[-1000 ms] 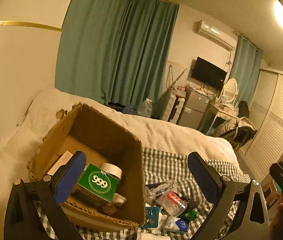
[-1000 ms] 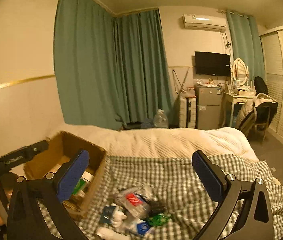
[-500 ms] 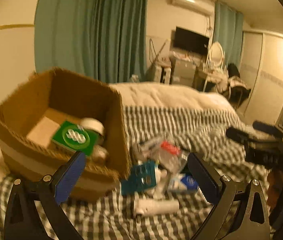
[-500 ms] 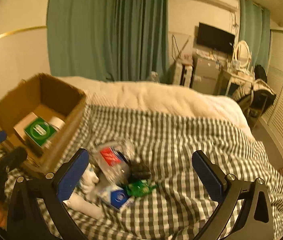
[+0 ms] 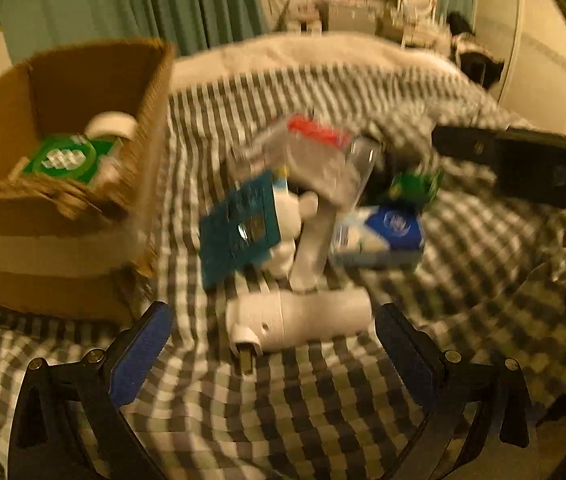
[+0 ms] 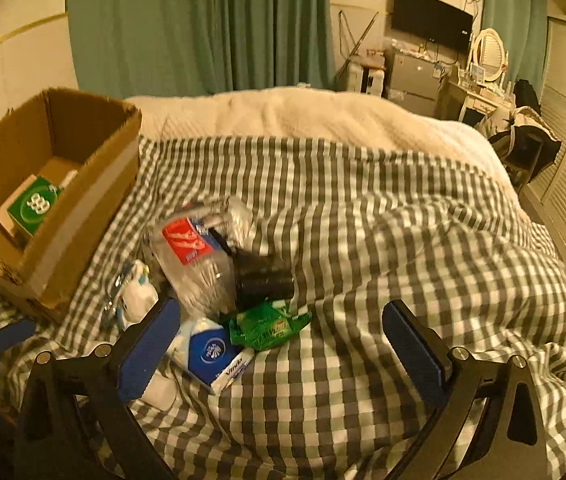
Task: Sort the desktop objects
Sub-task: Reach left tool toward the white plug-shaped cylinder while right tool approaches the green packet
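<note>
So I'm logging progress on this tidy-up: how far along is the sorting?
Early on. Done: a green 999 box and a white tape roll sit in the brown cardboard box. In hand: nothing; left gripper and right gripper are open. Left: the pile on the checked blanket, including the white cylinder.

Green curtains (image 6: pixel 203 24), wall TV (image 6: pixel 431 18), oval mirror (image 6: pixel 490 54) in bkgd.

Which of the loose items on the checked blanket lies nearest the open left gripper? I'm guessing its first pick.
The white cylindrical plastic device, lying on its side just ahead of the left gripper; the other items lie farther behind.
</note>
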A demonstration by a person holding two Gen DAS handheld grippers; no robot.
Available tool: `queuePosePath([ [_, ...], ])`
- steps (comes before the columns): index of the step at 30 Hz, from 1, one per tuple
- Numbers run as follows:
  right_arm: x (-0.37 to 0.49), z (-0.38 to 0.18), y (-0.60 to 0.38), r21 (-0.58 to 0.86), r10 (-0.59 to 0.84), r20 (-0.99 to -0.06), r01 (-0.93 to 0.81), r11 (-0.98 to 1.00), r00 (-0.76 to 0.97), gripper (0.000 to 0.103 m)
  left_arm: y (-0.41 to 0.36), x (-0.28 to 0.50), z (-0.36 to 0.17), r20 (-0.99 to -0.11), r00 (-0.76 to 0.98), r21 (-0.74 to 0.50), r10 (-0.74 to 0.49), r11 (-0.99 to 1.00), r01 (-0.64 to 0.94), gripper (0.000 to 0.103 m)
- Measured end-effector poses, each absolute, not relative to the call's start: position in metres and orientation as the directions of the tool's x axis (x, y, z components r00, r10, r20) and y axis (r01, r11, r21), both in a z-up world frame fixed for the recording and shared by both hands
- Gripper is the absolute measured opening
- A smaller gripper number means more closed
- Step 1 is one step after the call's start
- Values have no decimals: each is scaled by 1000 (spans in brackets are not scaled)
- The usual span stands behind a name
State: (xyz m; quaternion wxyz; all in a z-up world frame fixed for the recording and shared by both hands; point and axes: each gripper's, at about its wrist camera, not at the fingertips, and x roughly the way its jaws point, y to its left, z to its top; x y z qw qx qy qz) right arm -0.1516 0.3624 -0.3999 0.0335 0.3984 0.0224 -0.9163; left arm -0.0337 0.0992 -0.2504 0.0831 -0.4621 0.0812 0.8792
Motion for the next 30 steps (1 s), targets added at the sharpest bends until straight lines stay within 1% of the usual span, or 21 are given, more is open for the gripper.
queuePosePath([
  [3, -156, -410, 361, -1, -56, -746, 85, -996, -663, 101, 100, -40, -262, -856, -510, 32, 87, -975, -221, 103],
  [9, -161, -421, 350, -12, -60, -759, 106, -994, -648, 101, 101, -47, -273, -874, -461, -54, 155, -973, -223, 103],
  [12, -164, -425, 346, -1, -74, -766, 116, -993, -639, 101, 102, -53, -281, -888, -432, -74, 159, -976, -207, 103],
  [18, -176, -444, 350, 32, -80, -801, 91, -995, -594, 100, 109, -62, -296, -900, -427, -11, 87, -984, -179, 103],
  [20, -181, -451, 350, 34, -75, -815, 83, -996, -575, 93, 112, -64, -302, -899, -433, 5, 74, -984, -177, 103],
  [23, -185, -460, 347, 26, -71, -830, 88, -996, -554, 78, 113, -65, -303, -891, -447, 5, 72, -986, -169, 103],
  [25, -187, -465, 344, 8, -54, -840, 87, -996, -540, 57, 112, -65, -304, -888, -452, -6, 82, -986, -166, 103],
  [27, -186, -468, 344, 9, -54, -840, 85, -996, -540, 52, 108, -71, -312, -903, -410, -65, 131, -983, -170, 103],
  [28, -186, -467, 345, 17, -60, -838, 84, -996, -542, 44, 104, -75, -321, -917, -362, -111, 165, -980, -166, 102],
  [29, -185, -467, 346, 27, -66, -836, 80, -996, -544, 40, 99, -79, -329, -923, -331, -152, 195, -977, -153, 102],
  [30, -184, -466, 348, 37, -71, -833, 73, -997, -548, 38, 94, -78, -329, -912, -345, -185, 223, -973, -141, 102],
])
